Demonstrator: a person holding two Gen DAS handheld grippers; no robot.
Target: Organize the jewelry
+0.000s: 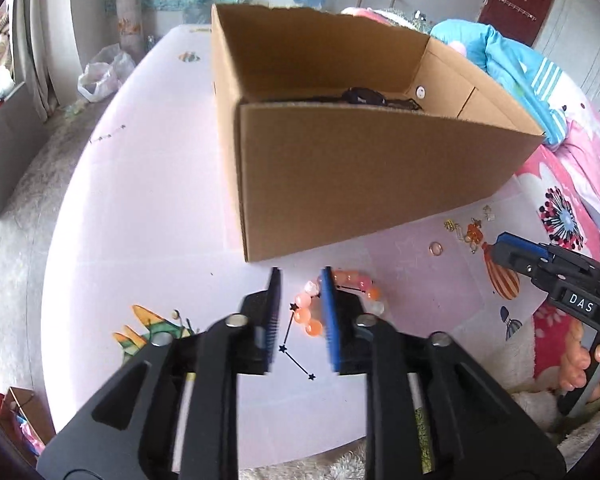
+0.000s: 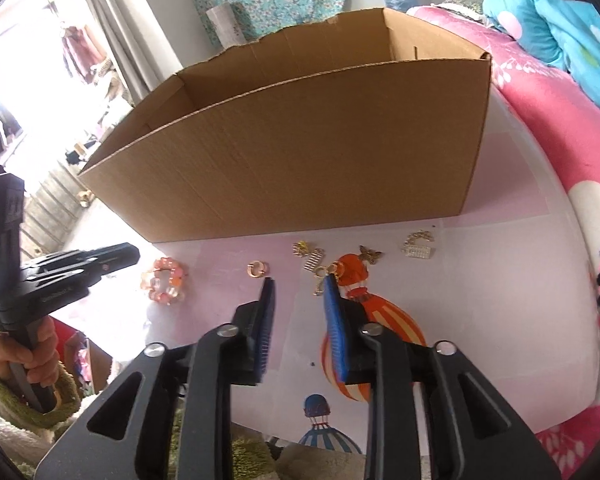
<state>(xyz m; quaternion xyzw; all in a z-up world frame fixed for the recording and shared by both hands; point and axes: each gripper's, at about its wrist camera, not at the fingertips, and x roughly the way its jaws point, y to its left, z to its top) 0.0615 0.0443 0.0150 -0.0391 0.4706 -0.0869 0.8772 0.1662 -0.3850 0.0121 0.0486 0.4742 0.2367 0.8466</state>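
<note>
Left gripper [image 1: 300, 276]: jaws partly apart, nothing gripped, bead bracelet [image 1: 336, 300] at two o'clock. Right gripper [image 2: 300, 286]: partly parted, empty, gold charms [image 2: 320, 268] at twelve.

A beaded bracelet [image 1: 337, 301] of orange, pink and clear beads lies flat on the table, at the tips of the left gripper's [image 1: 300, 280] jaws and partly behind the right-hand one. A gold ring [image 2: 256, 269] lies just beyond the right gripper's [image 2: 299, 285] left jaw tip. A gold clip charm [image 2: 314, 261] and a butterfly charm [image 2: 369, 255] lie just ahead of the right jaw, a rhinestone bag charm [image 2: 419, 247] further right. The open cardboard box [image 2: 300, 168] stands upright beyond both pairs of jaws, a dark item [image 1: 366, 97] on its floor.
</note>
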